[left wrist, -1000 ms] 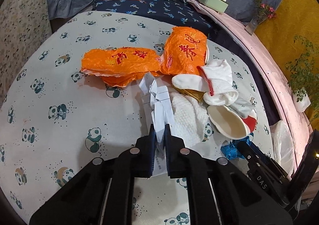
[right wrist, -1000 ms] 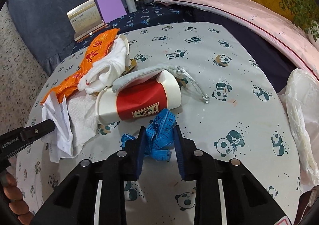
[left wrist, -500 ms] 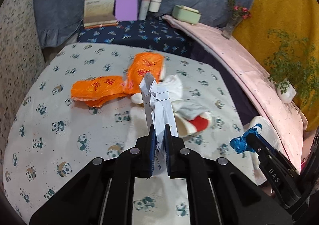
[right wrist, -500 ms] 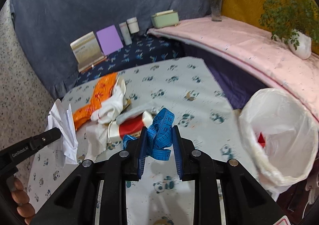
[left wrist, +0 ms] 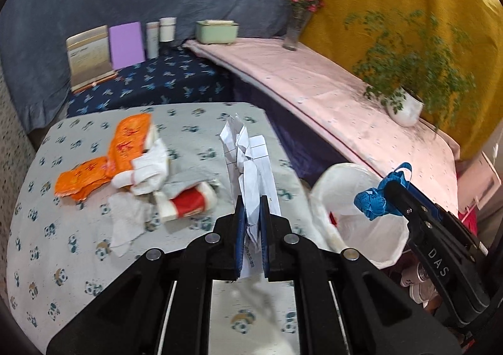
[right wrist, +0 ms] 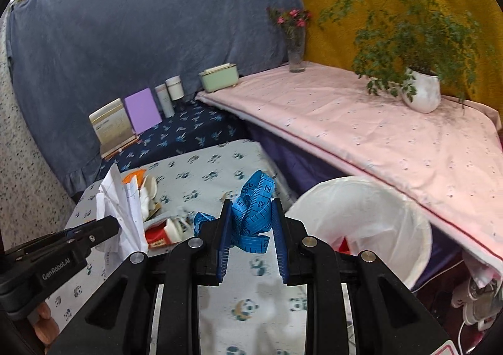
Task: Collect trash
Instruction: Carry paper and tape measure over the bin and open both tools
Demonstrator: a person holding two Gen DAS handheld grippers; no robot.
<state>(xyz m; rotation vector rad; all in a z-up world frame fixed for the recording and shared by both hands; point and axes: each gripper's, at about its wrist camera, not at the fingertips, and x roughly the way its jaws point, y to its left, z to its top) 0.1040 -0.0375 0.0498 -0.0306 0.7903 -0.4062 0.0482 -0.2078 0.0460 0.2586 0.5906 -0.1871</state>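
My left gripper [left wrist: 251, 213] is shut on crumpled white paper [left wrist: 248, 160] and holds it above the panda-print table [left wrist: 63, 260]. My right gripper [right wrist: 250, 213] is shut on a bunched blue measuring tape [right wrist: 253, 207], raised near the white-lined trash bin [right wrist: 361, 213]. In the left wrist view the tape [left wrist: 374, 197] hangs over the bin [left wrist: 361, 229]. On the table lie orange wrappers [left wrist: 103, 160], white socks [left wrist: 147, 166], a tissue [left wrist: 125, 219] and a red-and-white paper cup [left wrist: 188, 201].
A pink-covered shelf [right wrist: 377, 135] holds a potted plant [right wrist: 421, 91], a flower vase [right wrist: 295, 53] and a green box [right wrist: 218, 76]. Books and tubes [left wrist: 125, 43] stand on the dark blue ledge behind the table.
Both grippers have lifted and swung right with their loads, from over the trash pile toward the bin. The tape now hangs over the bin's opening.
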